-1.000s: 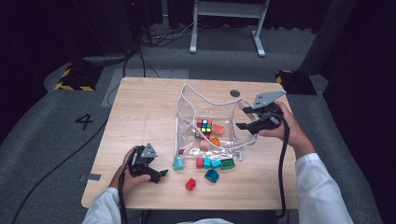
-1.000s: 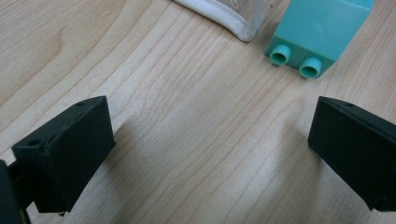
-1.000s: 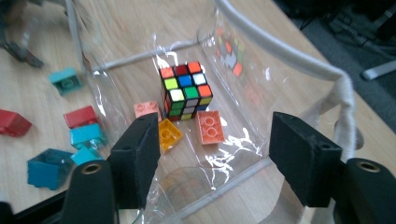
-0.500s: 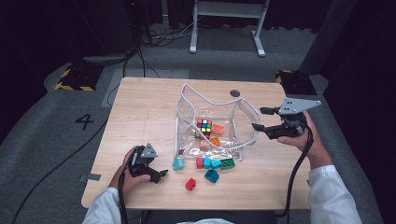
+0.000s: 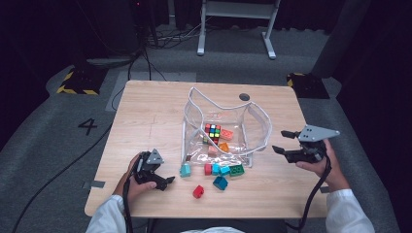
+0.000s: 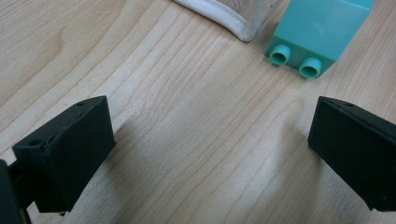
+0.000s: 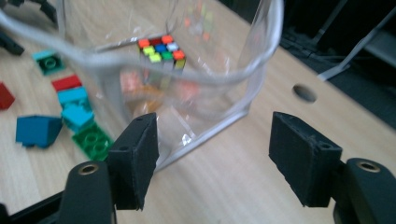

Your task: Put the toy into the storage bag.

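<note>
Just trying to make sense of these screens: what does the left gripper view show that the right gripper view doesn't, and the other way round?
Left gripper view alone: the light teal toy brick close up, studs facing the camera, beyond the left tool. Right gripper view alone: the multicoloured puzzle cube inside the clear plastic bag, a green studded brick, and a round hole in the tabletop. Both: the pale wooden table, part of that bag, and open black jaws.

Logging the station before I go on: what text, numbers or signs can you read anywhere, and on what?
"4": a dark numeral on the grey floor, left of the table.
Yellow and black hazard stripes, a sign with no words, edge a dark plate on the floor beyond that.
No lettering can be read on the bag, the cube, the bricks or the grippers.
</note>
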A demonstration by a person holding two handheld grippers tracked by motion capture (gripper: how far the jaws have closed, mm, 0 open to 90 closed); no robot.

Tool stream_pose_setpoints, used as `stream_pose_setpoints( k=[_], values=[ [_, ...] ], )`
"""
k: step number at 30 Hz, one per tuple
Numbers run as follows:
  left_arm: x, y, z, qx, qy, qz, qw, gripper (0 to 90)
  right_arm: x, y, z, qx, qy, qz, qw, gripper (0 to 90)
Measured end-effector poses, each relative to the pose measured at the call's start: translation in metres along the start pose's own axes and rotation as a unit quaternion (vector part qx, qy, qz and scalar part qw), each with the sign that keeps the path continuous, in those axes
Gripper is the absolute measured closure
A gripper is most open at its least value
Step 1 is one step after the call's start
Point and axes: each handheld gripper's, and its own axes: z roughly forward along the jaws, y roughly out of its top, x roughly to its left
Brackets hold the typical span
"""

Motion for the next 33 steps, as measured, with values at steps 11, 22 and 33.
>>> stream_pose_setpoints(
  k=[11, 22, 33],
  values=[
    [0.000, 0.000, 0.000, 0.000, 0.001, 0.000, 1.0000, 0.4, 0.038, -0.045, 0.035, 0.017, 0.072, 0.001, 0.9972, 39.6],
    [0.000, 0.000, 0.000, 0.000, 0.000, 0.000, 1.0000, 0.4, 0.067, -0.041, 0.086, 0.014, 0.134, 0.000, 0.9909, 34.6],
    [0.000, 0.000, 0.000, 0.000, 0.000, 0.000, 1.0000, 0.4, 0.072, -0.035, 0.110, 0.015, 0.139, -0.017, 0.9900, 32.6]
  ],
)
